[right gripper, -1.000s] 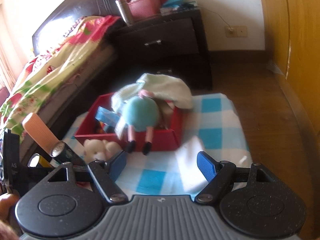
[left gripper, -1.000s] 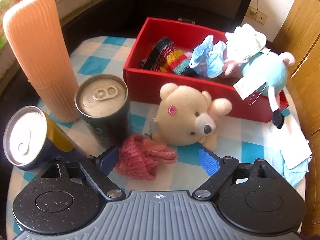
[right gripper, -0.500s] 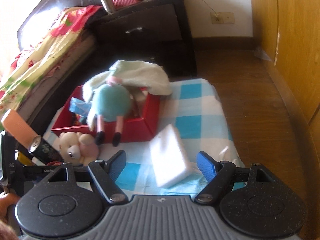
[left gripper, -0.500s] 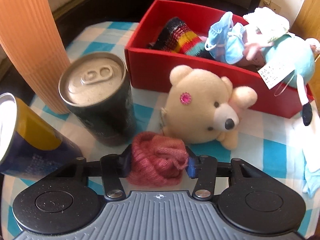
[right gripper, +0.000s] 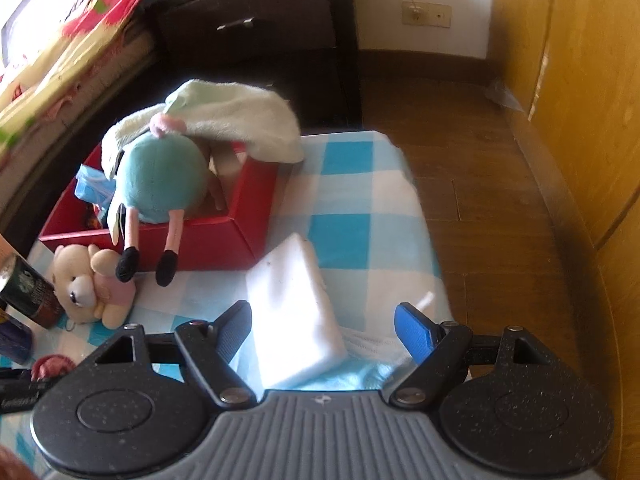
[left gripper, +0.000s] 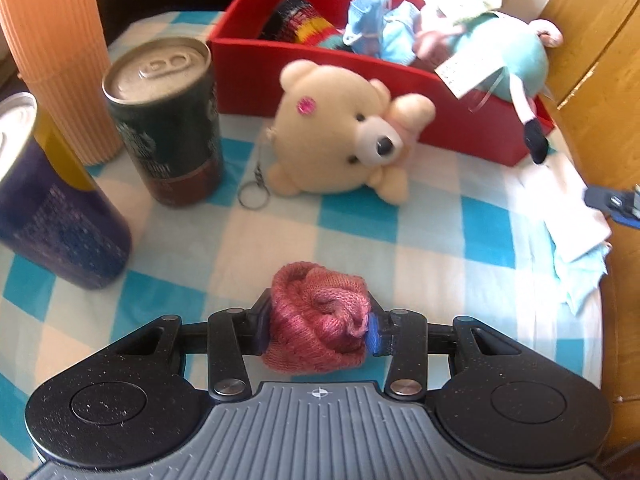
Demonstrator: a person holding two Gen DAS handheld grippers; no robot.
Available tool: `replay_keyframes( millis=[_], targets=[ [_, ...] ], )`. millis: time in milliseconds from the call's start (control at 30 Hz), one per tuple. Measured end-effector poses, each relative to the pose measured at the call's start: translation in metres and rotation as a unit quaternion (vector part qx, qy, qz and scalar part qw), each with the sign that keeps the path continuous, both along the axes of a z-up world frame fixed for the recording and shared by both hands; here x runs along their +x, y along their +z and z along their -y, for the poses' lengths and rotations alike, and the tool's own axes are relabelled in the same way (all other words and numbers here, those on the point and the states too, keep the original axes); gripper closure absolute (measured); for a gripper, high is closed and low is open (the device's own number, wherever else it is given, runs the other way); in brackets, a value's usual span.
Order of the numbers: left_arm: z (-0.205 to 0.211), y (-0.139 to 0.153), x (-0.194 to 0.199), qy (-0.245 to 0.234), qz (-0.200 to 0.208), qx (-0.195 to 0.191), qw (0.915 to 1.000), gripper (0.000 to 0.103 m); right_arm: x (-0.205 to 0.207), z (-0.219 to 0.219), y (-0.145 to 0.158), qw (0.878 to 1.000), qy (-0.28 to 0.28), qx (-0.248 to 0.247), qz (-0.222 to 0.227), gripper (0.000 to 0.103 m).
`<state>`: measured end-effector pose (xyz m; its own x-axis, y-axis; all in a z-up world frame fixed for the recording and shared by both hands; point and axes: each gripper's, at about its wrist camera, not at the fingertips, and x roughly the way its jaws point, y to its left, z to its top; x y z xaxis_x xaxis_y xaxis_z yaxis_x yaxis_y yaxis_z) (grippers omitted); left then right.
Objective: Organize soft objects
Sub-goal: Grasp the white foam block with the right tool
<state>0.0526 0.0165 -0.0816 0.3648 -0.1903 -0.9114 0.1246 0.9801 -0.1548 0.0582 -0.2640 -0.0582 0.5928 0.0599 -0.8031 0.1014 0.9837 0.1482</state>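
My left gripper [left gripper: 318, 330] is shut on a pink knitted ball [left gripper: 318, 320] and holds it above the checked cloth. A cream teddy bear [left gripper: 340, 136] lies in front of the red box [left gripper: 460, 120], which holds a striped knit [left gripper: 298, 22], a blue cloth [left gripper: 378, 30] and a teal plush doll [left gripper: 508, 56]. My right gripper [right gripper: 326, 330] is open, its fingers on either side of a white sponge block [right gripper: 294, 312] on the cloth. The box [right gripper: 200, 240], doll [right gripper: 160, 180] and bear [right gripper: 84, 284] also show in the right wrist view.
Two drink cans [left gripper: 168, 120] [left gripper: 48, 208] and a tall ribbed orange cup [left gripper: 56, 48] stand at the left. A pale towel [right gripper: 232, 116] drapes over the box. A dark nightstand [right gripper: 256, 24], a bed [right gripper: 60, 60] and a wooden wardrobe [right gripper: 580, 100] surround the small table.
My left gripper closed on the pink knitted ball and lifted it off the cloth. My right gripper moved down toward the white sponge, which now sits between its open fingers.
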Motion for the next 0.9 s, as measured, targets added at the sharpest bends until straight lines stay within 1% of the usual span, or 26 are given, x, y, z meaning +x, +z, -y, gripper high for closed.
replay_keyframes(
  millis=[67, 133, 233, 300, 433, 467, 500, 567, 600, 633, 767, 900],
  targets=[
    [-0.001, 0.001, 0.0, -0.004, -0.003, -0.007, 1.0, 0.059, 0.007, -0.011, -0.002, 1.0, 0.01, -0.003, -0.002, 0.041],
    [-0.005, 0.001, 0.001, -0.001, -0.009, -0.017, 0.9998, 0.059, 0.015, -0.023, -0.007, 0.999, 0.028, -0.017, -0.011, 0.035],
    [-0.007, 0.001, 0.003, -0.002, -0.012, -0.024, 0.9996, 0.058, 0.025, -0.039, -0.017, 0.998, 0.044, -0.047, -0.022, 0.035],
    [-0.007, 0.001, 0.003, -0.005, -0.013, -0.025, 0.9996, 0.058, 0.031, -0.045, -0.023, 0.997, 0.05, -0.057, -0.031, 0.035],
    [-0.007, 0.001, 0.003, -0.011, -0.011, -0.021, 0.9996, 0.057, 0.037, -0.05, -0.037, 0.993, 0.046, -0.093, -0.049, 0.036],
    [-0.007, 0.001, 0.003, -0.013, -0.011, -0.02, 0.9997, 0.057, 0.038, -0.049, -0.041, 0.993, 0.044, -0.095, -0.06, 0.038],
    [-0.007, 0.001, 0.003, -0.015, -0.011, -0.019, 0.9997, 0.057, 0.038, -0.046, -0.046, 0.992, 0.042, -0.094, -0.069, 0.045],
    [-0.004, 0.0, 0.003, -0.02, -0.01, -0.014, 0.9997, 0.057, 0.036, -0.041, -0.047, 0.994, 0.036, -0.072, -0.071, 0.054],
    [-0.002, -0.001, 0.004, -0.022, -0.01, -0.012, 0.9996, 0.057, 0.034, -0.039, -0.045, 0.995, 0.037, -0.064, -0.072, 0.069],
    [-0.001, -0.001, 0.004, -0.023, -0.01, -0.011, 0.9996, 0.057, 0.032, -0.04, -0.043, 0.995, 0.039, -0.065, -0.072, 0.071],
    [0.003, -0.001, 0.003, -0.029, -0.01, -0.009, 0.9995, 0.057, 0.021, -0.052, -0.033, 0.994, 0.061, -0.065, -0.055, 0.072],
    [0.01, -0.001, 0.001, -0.036, -0.009, -0.006, 0.9993, 0.056, 0.004, -0.071, -0.018, 0.992, 0.093, -0.074, -0.027, 0.072]
  ],
)
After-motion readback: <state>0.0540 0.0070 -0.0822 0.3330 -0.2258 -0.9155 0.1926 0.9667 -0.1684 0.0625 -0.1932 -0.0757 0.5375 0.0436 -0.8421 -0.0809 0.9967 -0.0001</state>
